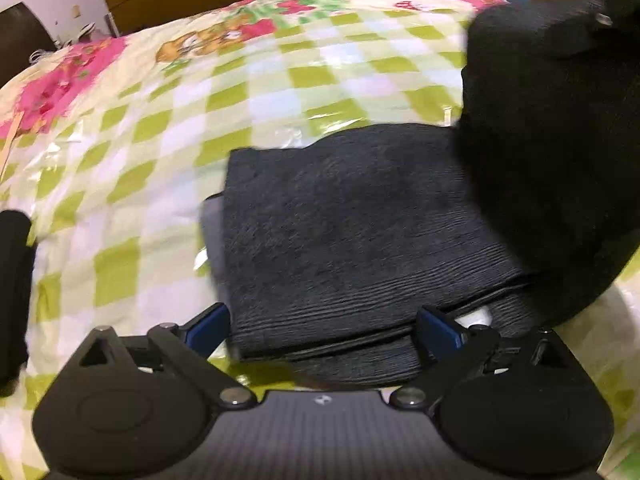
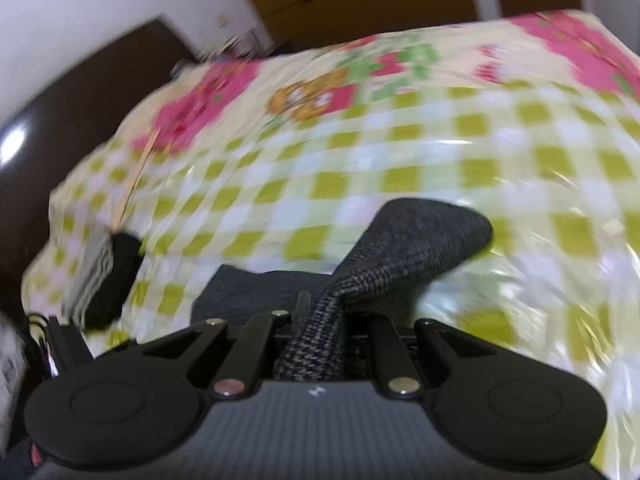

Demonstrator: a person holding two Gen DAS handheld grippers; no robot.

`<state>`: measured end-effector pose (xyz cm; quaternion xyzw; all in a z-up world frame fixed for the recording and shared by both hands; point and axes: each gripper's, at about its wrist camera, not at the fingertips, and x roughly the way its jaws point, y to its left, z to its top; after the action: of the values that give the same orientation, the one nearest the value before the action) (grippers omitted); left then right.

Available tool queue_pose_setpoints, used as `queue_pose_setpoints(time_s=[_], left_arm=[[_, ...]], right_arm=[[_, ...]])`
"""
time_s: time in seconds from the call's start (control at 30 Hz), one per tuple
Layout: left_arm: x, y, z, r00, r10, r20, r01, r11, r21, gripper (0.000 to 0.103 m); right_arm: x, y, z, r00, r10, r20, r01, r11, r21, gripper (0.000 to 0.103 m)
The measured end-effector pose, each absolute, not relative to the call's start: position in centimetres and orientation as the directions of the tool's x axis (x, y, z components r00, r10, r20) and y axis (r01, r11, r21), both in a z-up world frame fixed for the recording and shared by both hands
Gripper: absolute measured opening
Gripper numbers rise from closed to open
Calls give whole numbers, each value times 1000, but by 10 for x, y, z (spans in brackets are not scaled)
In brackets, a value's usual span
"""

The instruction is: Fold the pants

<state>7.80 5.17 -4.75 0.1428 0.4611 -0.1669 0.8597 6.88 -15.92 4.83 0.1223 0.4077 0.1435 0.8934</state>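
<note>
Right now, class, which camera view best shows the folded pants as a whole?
The left wrist view: the pants lie as a folded dark stack on the checked cover. The right wrist view shows mainly a bunched part pinched in the right hand-held gripper.

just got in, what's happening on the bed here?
A person with a handheld gripper in each hand is folding dark grey pants on a bed with a green-checked sheet. The pants lie mostly folded into a flat stack. The right gripper is shut on a bunched bit of the fabric and holds it up off the sheet. The left gripper is open at the stack's near edge, its blue fingers either side of the fabric, not clamping it.
</note>
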Motion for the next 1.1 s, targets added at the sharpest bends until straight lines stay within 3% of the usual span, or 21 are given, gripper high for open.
queue_pose_setpoints(time_s=[0.23,0.3,0.43,0.6,0.73,0.9,1.1], left_arm=[[86,87,-72,451,-270,-851,354,929,-107,103],[84,94,-74,453,-286,-844,355,927,-124,103],[78,102,-72,457,-299,-838,356,925,-135,103],[67,118,-67,456,-295,-840,354,926,-133,103],[54,128,-59,468,-269,-842,345,933,-106,103],[39,150,-40,488,-239,-840,333,940,-74,103],[40,159,-12,555,-221,-802,318,947,-41,103]], right_arm=[[92,-58,21,537,330,-776,-302,935,188,12],[96,-32,-3,498,325,-804,-315,932,182,23],[99,-24,-18,479,325,-815,-300,934,197,30],[92,-17,-9,480,364,-798,-352,913,204,47],[86,-13,3,456,493,-742,-394,858,328,48],[80,-18,23,490,538,-686,-429,834,348,47],[118,-62,19,538,424,-728,-321,902,288,54]])
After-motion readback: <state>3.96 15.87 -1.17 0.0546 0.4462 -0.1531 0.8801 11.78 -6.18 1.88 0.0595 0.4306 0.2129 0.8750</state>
